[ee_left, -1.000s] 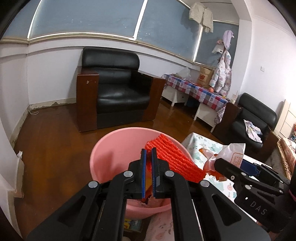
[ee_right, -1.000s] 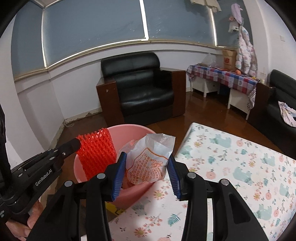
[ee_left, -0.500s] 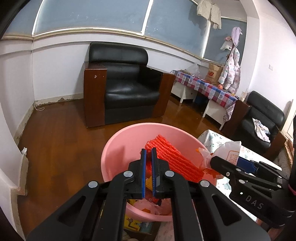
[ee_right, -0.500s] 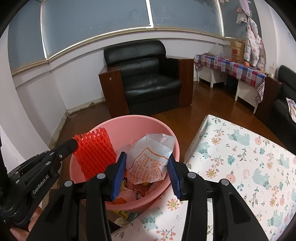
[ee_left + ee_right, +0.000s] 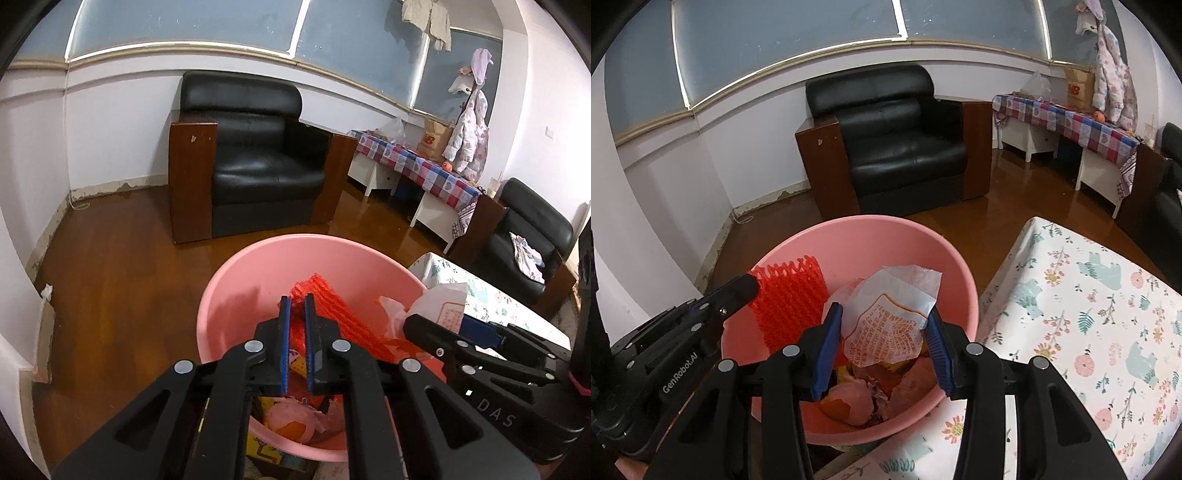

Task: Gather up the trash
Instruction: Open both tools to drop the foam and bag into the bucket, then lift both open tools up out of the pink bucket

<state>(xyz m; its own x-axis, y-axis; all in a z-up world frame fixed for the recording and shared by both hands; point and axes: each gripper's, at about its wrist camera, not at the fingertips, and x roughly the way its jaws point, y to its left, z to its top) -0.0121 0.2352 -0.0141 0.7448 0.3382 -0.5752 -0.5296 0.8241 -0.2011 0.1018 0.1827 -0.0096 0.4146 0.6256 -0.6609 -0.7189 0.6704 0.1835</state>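
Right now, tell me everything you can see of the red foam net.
The red foam net is a bright red sleeve of soft-looking foam mesh with diamond-shaped holes, flattened and ragged along its top edge. It hangs inside the pink basin, upright and slightly tilted, above the trash at the bottom. The left tongs have it between their blue pads at one edge, and their jaws have just been opening. The white printed wrapper in the right tongs hangs beside it.
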